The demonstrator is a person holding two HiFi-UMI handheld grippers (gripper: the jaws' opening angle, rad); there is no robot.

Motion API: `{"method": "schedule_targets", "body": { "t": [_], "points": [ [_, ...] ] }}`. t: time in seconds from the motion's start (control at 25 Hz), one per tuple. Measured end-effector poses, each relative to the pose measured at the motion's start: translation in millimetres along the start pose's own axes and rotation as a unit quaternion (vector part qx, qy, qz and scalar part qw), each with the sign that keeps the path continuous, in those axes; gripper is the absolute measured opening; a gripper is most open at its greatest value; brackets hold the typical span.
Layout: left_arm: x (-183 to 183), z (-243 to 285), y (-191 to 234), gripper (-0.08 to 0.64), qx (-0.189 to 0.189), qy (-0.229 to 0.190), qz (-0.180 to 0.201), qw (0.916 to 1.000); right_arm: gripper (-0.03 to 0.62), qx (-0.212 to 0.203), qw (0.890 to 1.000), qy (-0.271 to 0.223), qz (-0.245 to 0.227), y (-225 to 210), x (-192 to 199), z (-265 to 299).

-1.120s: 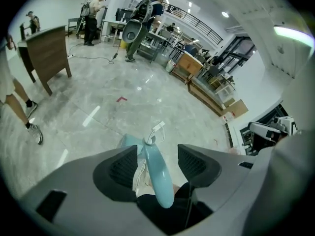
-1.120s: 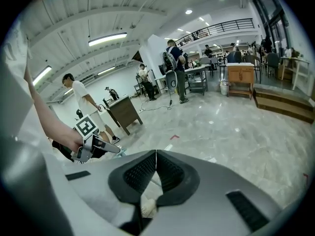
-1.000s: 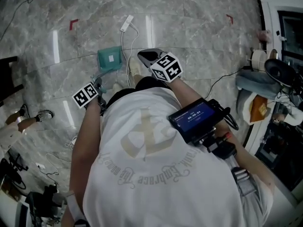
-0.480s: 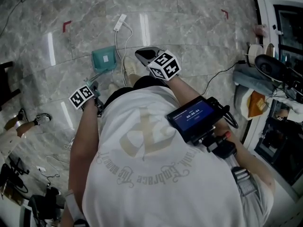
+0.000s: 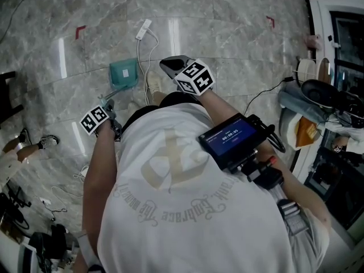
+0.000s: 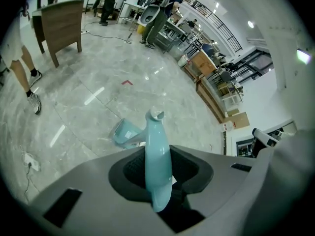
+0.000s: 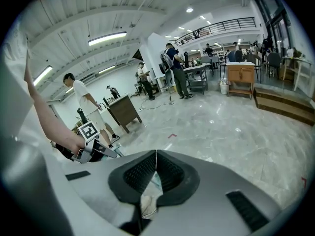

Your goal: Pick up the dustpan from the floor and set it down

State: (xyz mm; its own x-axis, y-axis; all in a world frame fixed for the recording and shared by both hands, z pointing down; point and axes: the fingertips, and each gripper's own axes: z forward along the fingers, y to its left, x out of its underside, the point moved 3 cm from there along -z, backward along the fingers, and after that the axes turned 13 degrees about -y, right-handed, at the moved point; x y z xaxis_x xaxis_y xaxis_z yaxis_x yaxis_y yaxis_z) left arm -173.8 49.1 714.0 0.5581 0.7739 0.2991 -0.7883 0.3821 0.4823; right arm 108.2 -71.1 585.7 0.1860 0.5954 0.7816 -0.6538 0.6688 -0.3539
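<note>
Left gripper (image 6: 158, 162): its jaws have just been closing; the fingers (image 6: 134, 167) now clench on the dustpan's handle (image 6: 156, 132), one pad against each side.

Dustpan (image 6: 125, 132): pale teal. Its handle stands up between the left fingers, the rounded butt end hanging below the pads and the hollow top end poking out past the fingertips. The pan lies beyond the fingertips and a little to their left, low on the marble floor (image 6: 98, 87).

Head view: the dustpan (image 5: 124, 71) lies straight ahead of the left fingertips, with its thin handle running back to them.

Right gripper (image 7: 156, 154): clenched on nothing, with the two pads meeting tip to tip. Below the tips a narrow gap opens between the fingers (image 7: 140, 173); what shows through it is too blurred to name. It hangs well to the right of the dustpan, apart from it.

Power strip (image 5: 143, 29): white, on the floor farther out than the pan, beyond both sets of fingertips; its cord trails back between the two grippers.

Red tape corner (image 6: 127, 82): stuck to the floor far past the left fingertips, beyond the pan.
</note>
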Motion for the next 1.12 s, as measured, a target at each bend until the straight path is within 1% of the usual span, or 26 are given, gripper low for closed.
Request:
{"method": "schedule_targets", "body": {
  "t": [0.16, 0.36, 0.72, 0.92, 1.12],
  "points": [
    [-8, -5, -3, 0.107, 0.011, -0.02, -0.001, 0.9997, 0.018, -0.005, 1.0, -0.001, -0.004, -1, -3, 1],
    [-17, -15, -1, 0.103, 0.024, -0.036, 0.004, 0.9991, 0.018, -0.018, 1.0, -0.002, -0.007, 6, -6, 10],
    [-22, -50, -6, 0.098, 0.038, -0.071, -0.008, 0.9967, 0.018, -0.042, 0.999, -0.007, -0.011, 12, -9, 17],
    [-20, -78, -7, 0.097, 0.051, -0.098, -0.023, 0.9936, 0.018, -0.064, 0.998, -0.012, -0.02, 22, -15, 25],
    [-20, -99, -10, 0.089, 0.07, -0.138, -0.038, 0.9872, 0.018, -0.088, 0.996, -0.011, -0.033, 32, -14, 31]
  ]
}}
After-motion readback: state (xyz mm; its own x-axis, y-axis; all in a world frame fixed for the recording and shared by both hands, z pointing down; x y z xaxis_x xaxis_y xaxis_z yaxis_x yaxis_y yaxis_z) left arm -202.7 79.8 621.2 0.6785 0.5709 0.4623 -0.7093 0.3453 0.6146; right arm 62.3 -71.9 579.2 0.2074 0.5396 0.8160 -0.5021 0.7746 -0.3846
